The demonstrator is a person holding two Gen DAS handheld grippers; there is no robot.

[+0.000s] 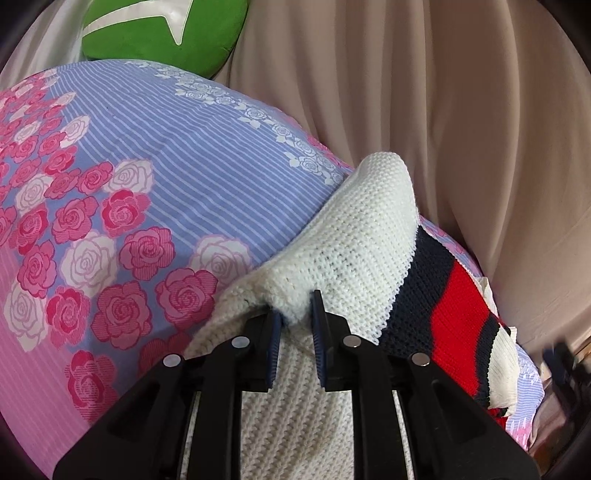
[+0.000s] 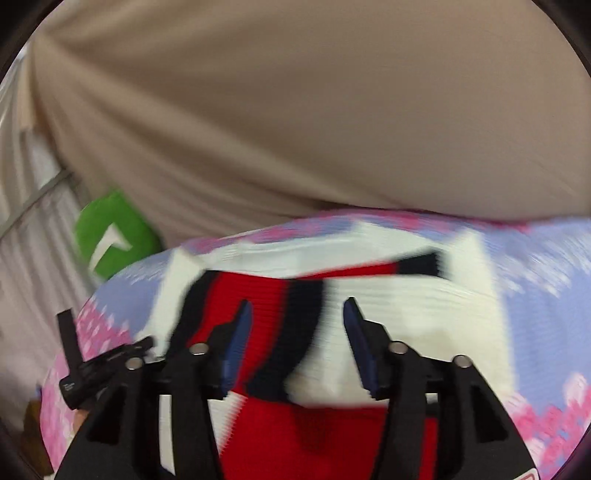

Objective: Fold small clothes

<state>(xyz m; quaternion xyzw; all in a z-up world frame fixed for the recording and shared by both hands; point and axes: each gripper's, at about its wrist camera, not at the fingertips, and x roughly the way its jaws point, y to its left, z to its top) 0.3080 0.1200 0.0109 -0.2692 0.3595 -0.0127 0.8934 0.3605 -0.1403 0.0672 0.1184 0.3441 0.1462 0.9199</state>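
White knitted sweater with navy and red stripes (image 1: 354, 243) lying on floral pink-and-blue striped bedsheet (image 1: 155, 177), near its edge by beige curtain (image 1: 461, 110). Left gripper (image 1: 297, 314) pinching a raised fold of white knit, pads pressing it. Right gripper (image 2: 297, 321) hovering over red and navy stripes, jaws standing apart, nothing clamped; view blurred. Green cushion (image 1: 155, 26) sitting beyond sheet.
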